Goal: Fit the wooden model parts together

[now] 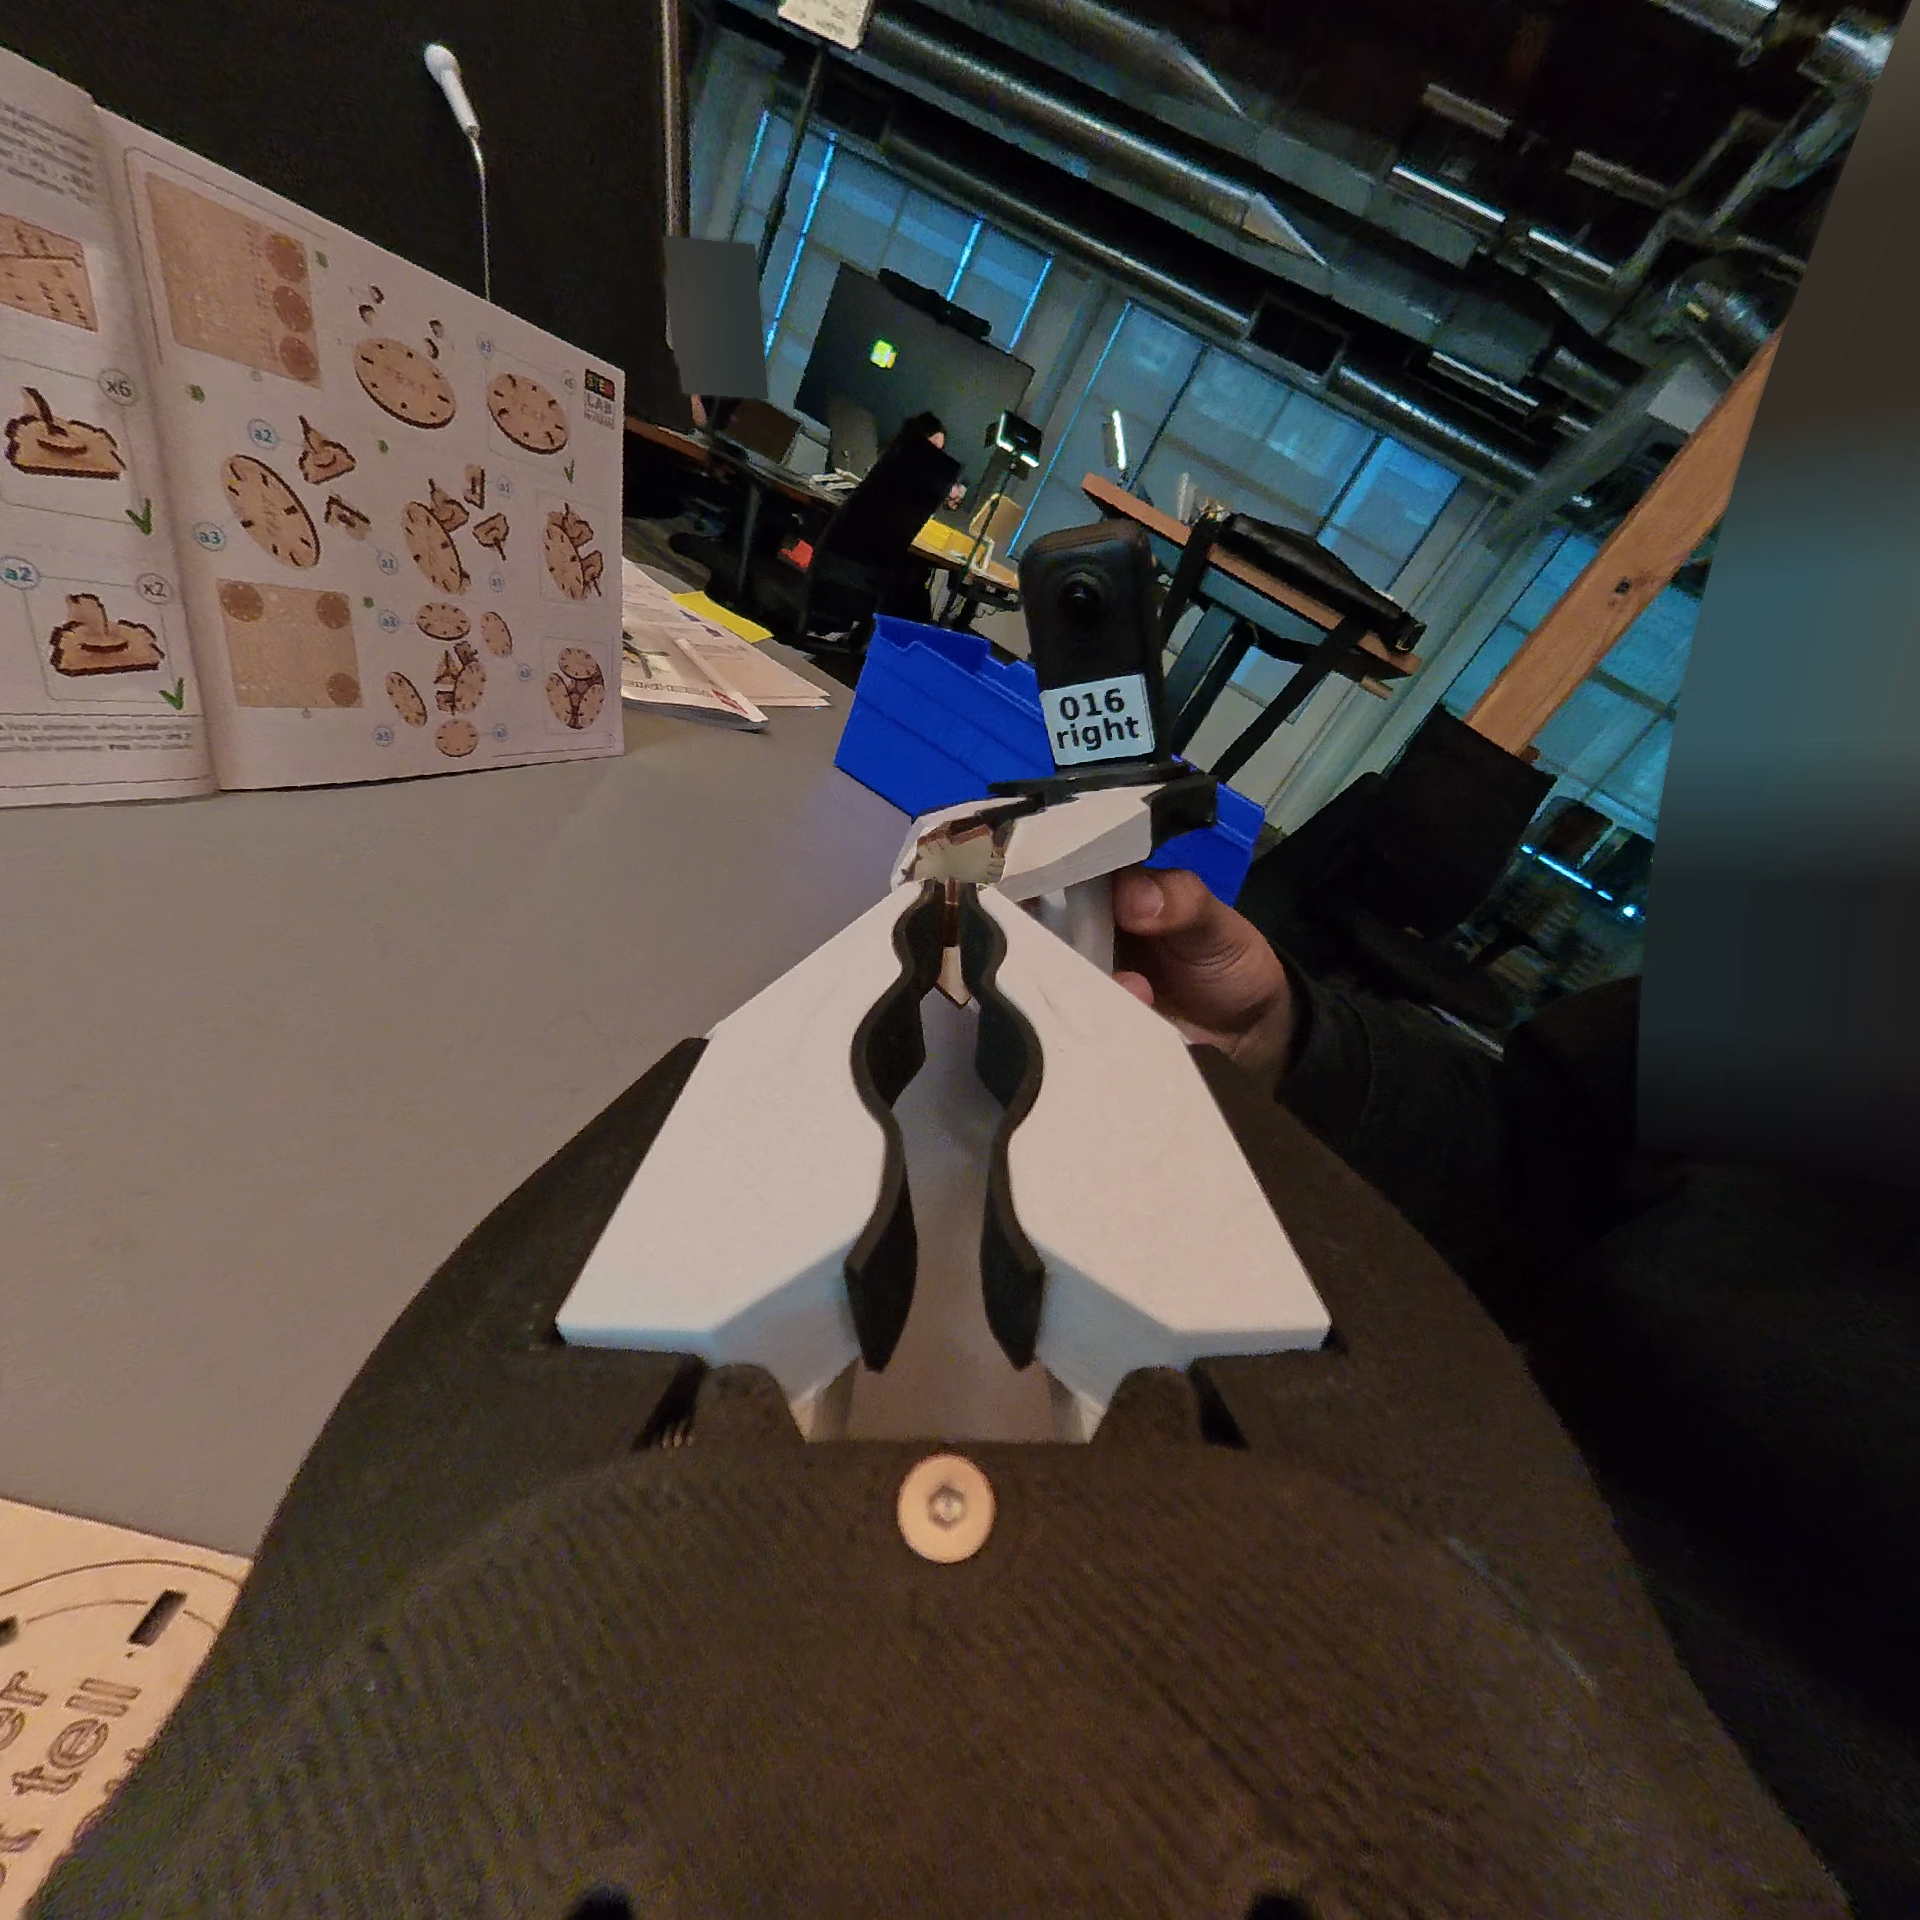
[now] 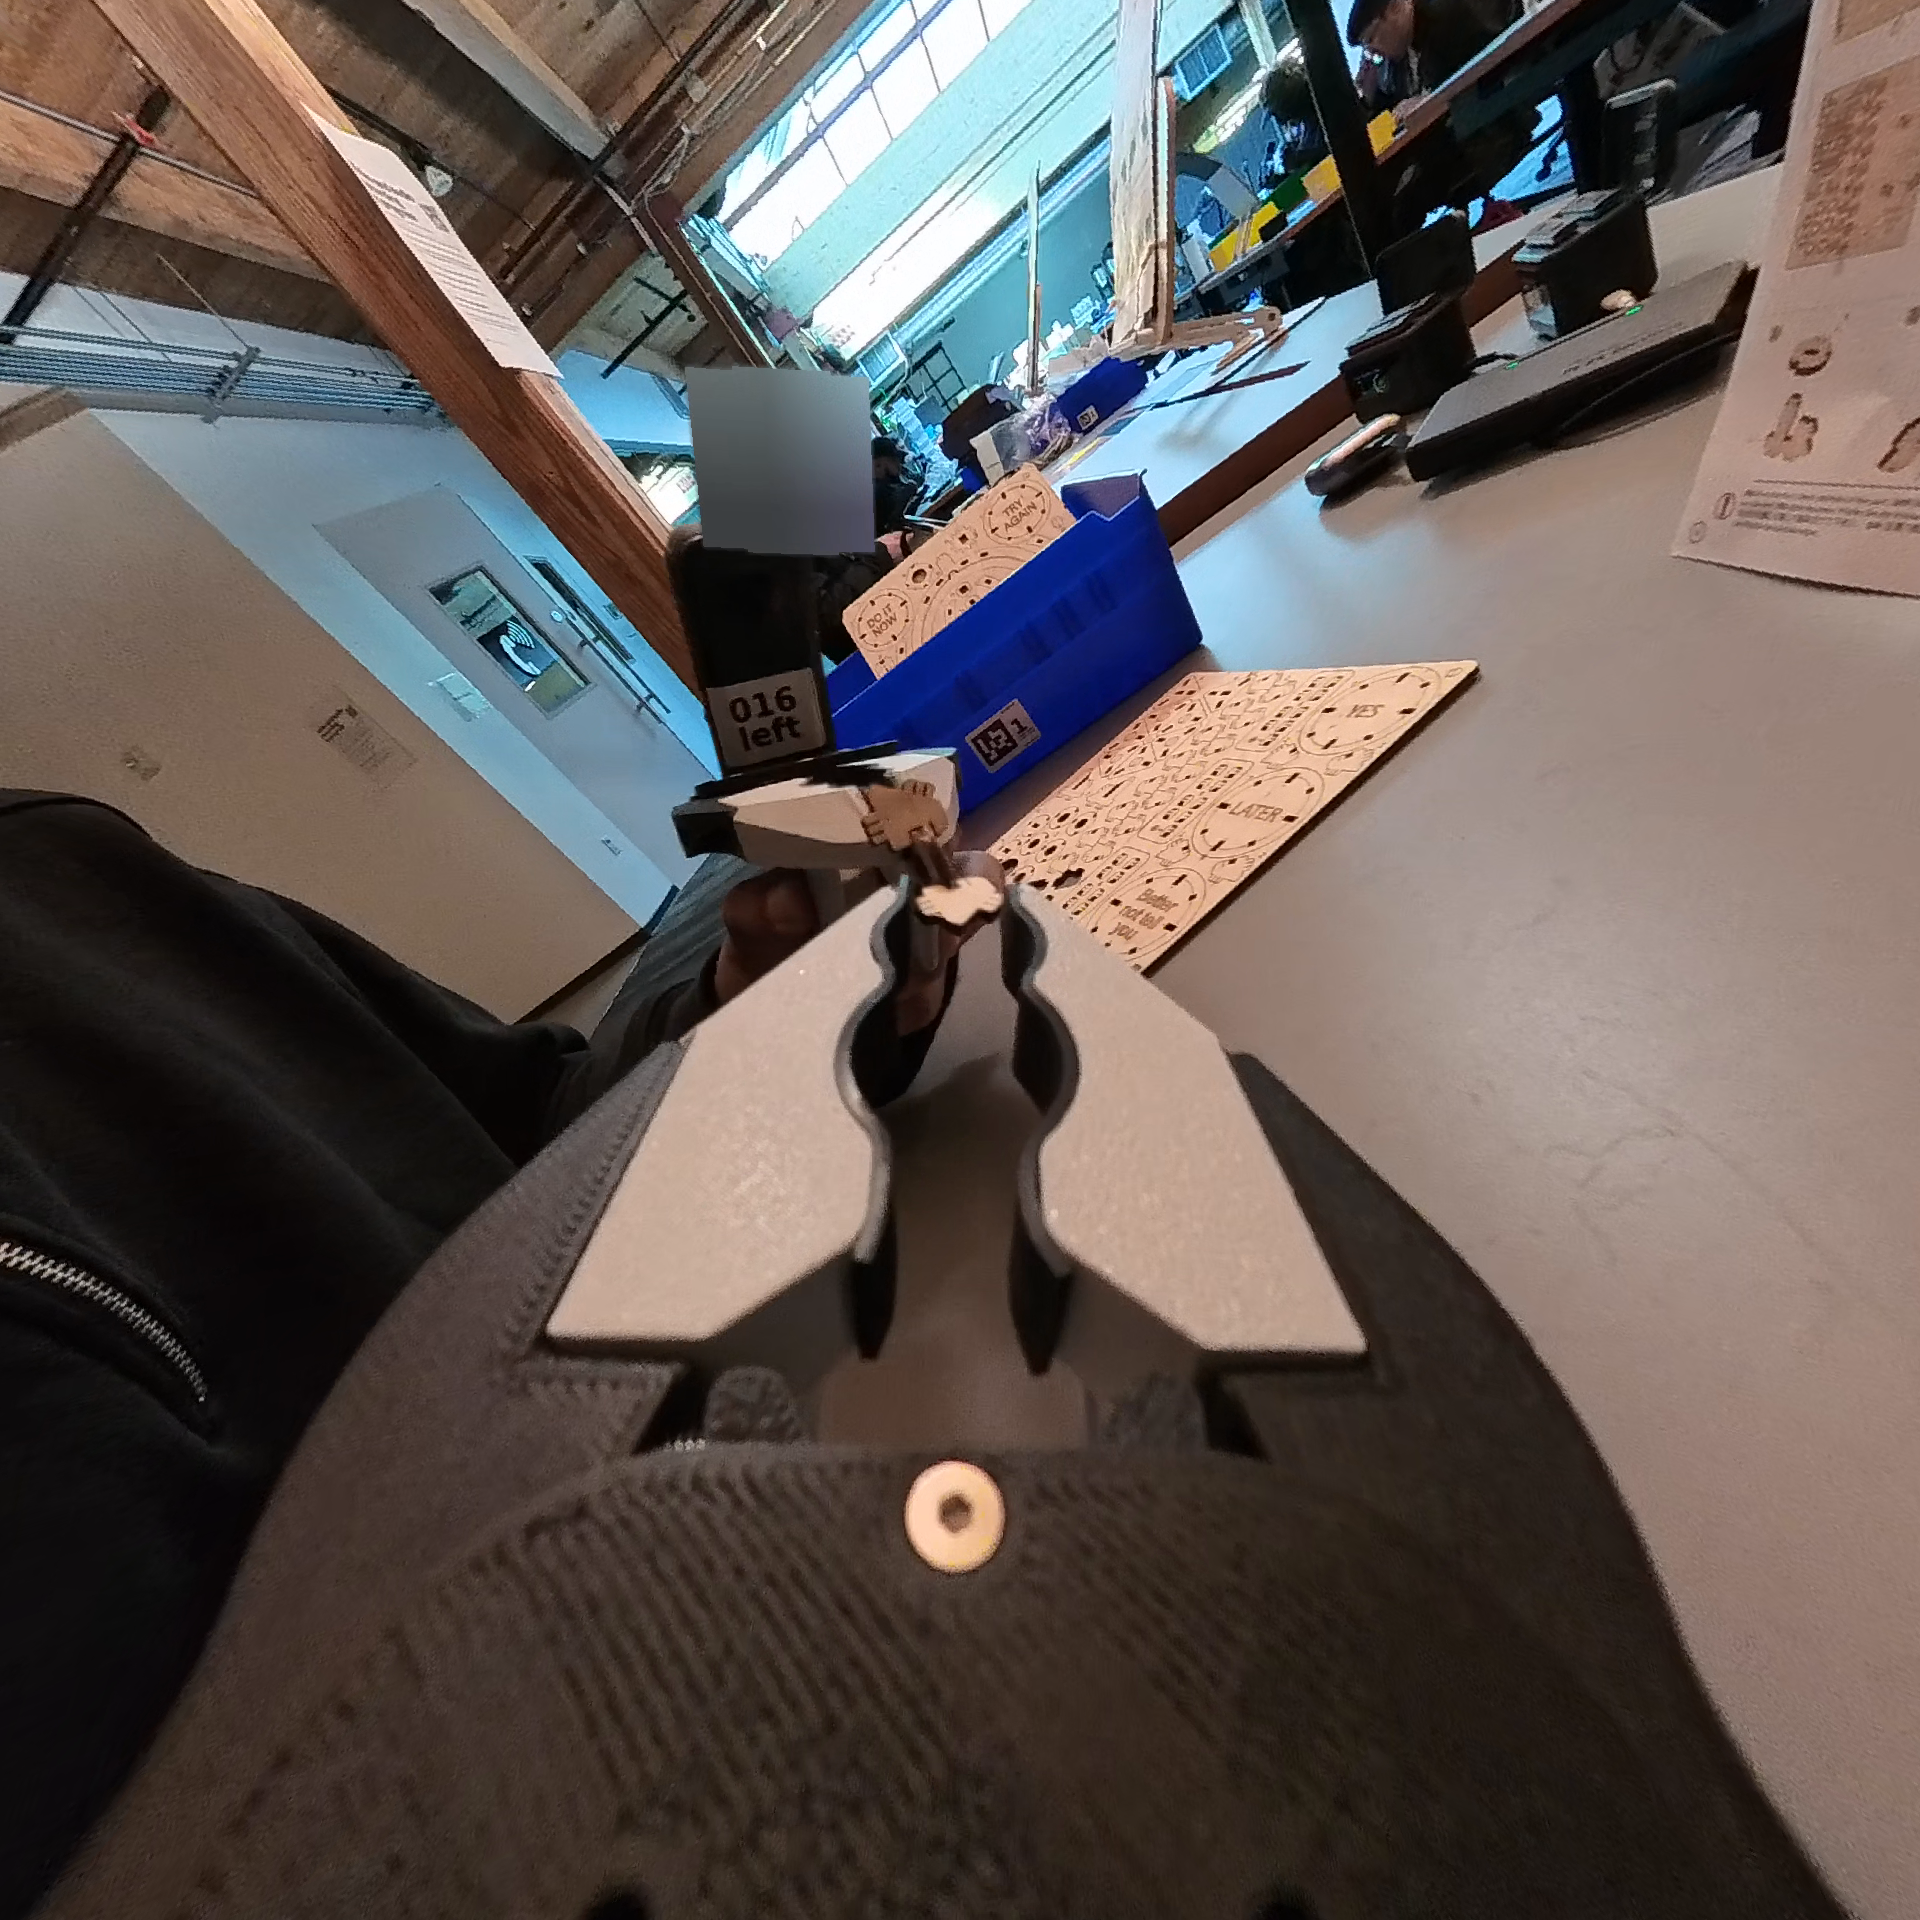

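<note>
My left gripper (image 1: 951,914) is shut on a thin wooden piece (image 1: 951,961), seen edge-on between its black pads. My right gripper (image 2: 958,909) is shut on a small flat cloud-shaped wooden piece (image 2: 958,900) at its fingertips. The two grippers meet tip to tip above the grey table (image 1: 312,1039), and the two pieces touch, one crosswise to the other. The right gripper also shows in the left wrist view (image 1: 951,857), held by a hand (image 1: 1195,966). The left gripper shows in the right wrist view (image 2: 904,816) with its wooden piece (image 2: 888,814).
A blue bin (image 2: 1039,634) holding a cut plywood sheet stands behind the grippers; it also shows in the left wrist view (image 1: 935,707). A laser-cut plywood sheet (image 2: 1247,800) lies flat beside it. An open instruction booklet (image 1: 312,499) stands at the left. Black devices (image 2: 1558,353) sit farther back. Only a small space, under 4 cm, lies between the two pairs of fingers.
</note>
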Tool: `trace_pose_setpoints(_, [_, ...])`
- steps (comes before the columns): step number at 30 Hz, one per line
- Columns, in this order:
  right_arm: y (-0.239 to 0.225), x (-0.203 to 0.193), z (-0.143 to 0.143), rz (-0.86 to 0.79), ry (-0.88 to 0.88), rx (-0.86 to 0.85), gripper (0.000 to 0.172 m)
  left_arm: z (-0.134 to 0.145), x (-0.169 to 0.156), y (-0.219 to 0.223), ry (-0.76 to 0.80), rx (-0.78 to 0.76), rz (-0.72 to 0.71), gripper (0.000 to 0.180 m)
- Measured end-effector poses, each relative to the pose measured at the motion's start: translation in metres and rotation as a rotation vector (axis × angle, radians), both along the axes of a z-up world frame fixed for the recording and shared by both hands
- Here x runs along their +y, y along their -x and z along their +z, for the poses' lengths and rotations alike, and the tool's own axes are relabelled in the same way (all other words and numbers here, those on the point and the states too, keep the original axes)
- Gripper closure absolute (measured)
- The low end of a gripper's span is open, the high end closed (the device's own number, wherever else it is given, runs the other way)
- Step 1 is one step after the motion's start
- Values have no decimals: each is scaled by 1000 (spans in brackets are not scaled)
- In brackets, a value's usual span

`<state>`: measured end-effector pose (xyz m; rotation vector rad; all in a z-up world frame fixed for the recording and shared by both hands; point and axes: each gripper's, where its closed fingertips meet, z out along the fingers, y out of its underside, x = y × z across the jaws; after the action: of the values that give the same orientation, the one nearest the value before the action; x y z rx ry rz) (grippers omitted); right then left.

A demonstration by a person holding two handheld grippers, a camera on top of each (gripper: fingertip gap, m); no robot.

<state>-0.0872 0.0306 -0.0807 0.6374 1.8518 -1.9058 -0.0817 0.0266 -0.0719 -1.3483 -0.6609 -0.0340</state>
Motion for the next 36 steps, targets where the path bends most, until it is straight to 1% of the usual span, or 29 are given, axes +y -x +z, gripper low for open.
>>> trace_pose_setpoints(9, [0, 0, 2, -1, 26, -40, 158, 3, 1, 0, -15, 9, 8, 180])
trace_pose_setpoints(17, [2, -1, 1, 5, 146, -231, 158, 3, 0, 3, -19, 5, 38, 180])
trace_pose_setpoints(22, [3, 0, 2, -13, 125, -196, 159, 2, 0, 2, -18, 2, 38, 180])
trace_pose_setpoints(26, [3, 1, 3, -5, 162, -231, 158, 3, 0, 2, -29, 1, 36, 180])
trace_pose_setpoints(31, [1, 2, 6, -14, 153, -174, 158, 6, 1, 0, -28, 25, 39, 180])
trace_pose_setpoints(36, [-1, 0, 7, -3, 149, -159, 158, 8, 0, 0, -43, 30, 36, 180])
